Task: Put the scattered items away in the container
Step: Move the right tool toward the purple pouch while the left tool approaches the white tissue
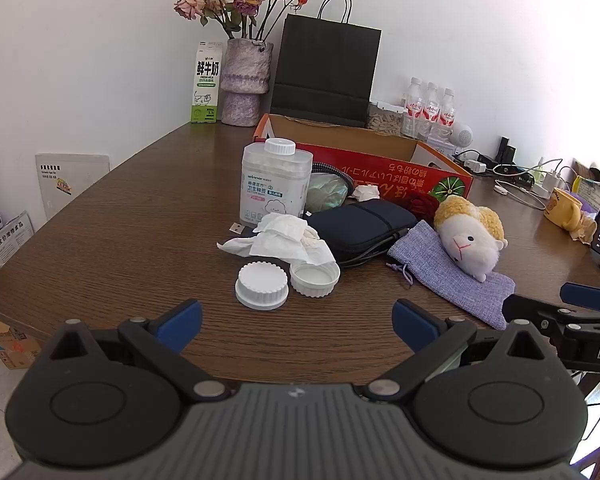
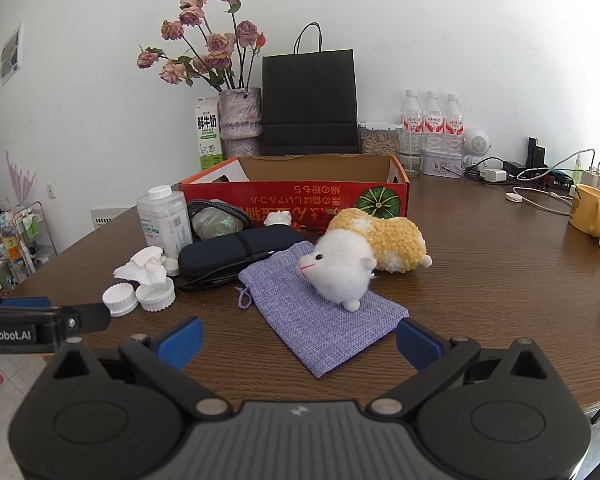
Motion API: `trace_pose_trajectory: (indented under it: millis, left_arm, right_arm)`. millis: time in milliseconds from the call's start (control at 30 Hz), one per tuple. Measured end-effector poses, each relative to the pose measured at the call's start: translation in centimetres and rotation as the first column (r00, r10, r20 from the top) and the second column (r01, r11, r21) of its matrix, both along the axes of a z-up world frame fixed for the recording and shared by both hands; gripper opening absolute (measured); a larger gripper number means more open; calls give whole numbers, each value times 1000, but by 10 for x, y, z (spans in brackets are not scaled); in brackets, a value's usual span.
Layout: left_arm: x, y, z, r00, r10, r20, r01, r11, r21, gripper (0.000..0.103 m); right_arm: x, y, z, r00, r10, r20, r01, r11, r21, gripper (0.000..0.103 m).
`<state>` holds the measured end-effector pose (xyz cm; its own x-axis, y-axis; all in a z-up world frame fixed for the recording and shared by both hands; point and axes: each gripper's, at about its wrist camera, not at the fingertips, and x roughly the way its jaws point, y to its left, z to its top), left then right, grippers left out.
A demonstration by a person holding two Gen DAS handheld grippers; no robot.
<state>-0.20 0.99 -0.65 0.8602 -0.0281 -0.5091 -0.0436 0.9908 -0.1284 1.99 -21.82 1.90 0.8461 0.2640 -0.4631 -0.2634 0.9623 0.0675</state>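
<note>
- Both tongs, left tongs [image 1: 296,322] and right tongs [image 2: 298,340], stand wide, holding nothing, over the counter [image 1: 140,216] edge.
- Nearest: two white lids [image 1: 262,286] and the lilac pouch [image 2: 320,316], long axis running near-right to far-left.
- Plush sheep [image 2: 364,256] lies partly on the pouch, snout pointing left.
- Behind: tissue [image 1: 280,240], dark case [image 1: 360,226], cotton-swab jar [image 1: 276,182] upright.
- Farthest: red cardboard box [image 2: 296,196], open-topped; contents cannot be told.
</note>
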Motion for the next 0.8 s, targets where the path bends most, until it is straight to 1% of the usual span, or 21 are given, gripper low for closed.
trace_pose_trajectory:
  millis: [467, 800]
  left_arm:
    - [2, 0, -2, 1000, 2, -9, -2, 1000, -8, 103]
    - [7, 1, -8, 1000, 2, -29, -3, 1000, -9, 103]
  right_arm:
    - [1, 1, -4, 1000, 1, -4, -1, 1000, 1, 103]
    - [6, 0, -10, 999, 4, -32, -4, 1000, -7, 103]
